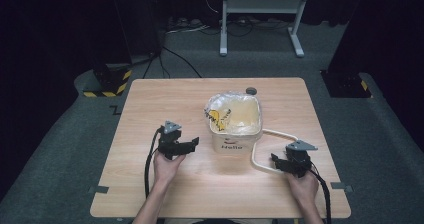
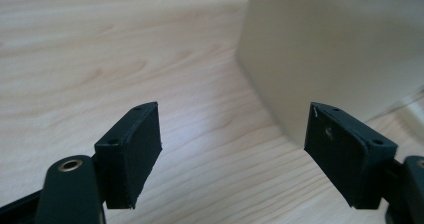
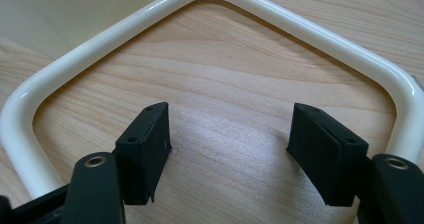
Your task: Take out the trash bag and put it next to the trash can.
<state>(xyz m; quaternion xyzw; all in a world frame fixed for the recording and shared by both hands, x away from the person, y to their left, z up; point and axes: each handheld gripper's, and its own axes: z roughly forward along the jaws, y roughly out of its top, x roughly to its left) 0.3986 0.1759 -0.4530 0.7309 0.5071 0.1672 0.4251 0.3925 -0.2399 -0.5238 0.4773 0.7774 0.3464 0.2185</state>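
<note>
1. Near the middle of the tabletop [image 1: 150, 194] stands a cream plastic bin [image 1: 235, 143], square-mouthed, with a clear liner bag [image 1: 231, 98] folded over its rim and what looks like a banana peel [image 1: 216, 117] inside, against the left wall.
2. Its carrying handle [image 1: 260, 160], a glossy cream hoop, is folded down and lies flat on the wood at the bin's right side.
3. Left claw [image 1: 195, 143] hangs beside the bin's left wall with its jaws spread wide; in the left gripper view nothing lies between the pads [image 2: 132, 151], and the pale wall [image 2: 340, 49] is just ahead, apart from them.
4. Right claw [image 1: 274, 159] sits low at the handle's outer bend, jaws likewise wide and gripping nothing; the right gripper view shows bare wood between the pads [image 3: 150, 149], with the hoop [image 3: 300, 31] curving round in front.
5. Handling, as a judgement: the bin looks light and nearly empty, with stiff walls that should flex little. Its glazed finish is probably slippery against flat pads.
6. Best hold is likely the handle's straight outer run, pinched across its thickness; since it lies flat, one jaw would have to slide underneath.
7. Loose liner film is soft and would tear or slip, so it makes a poor place to grip.
</note>
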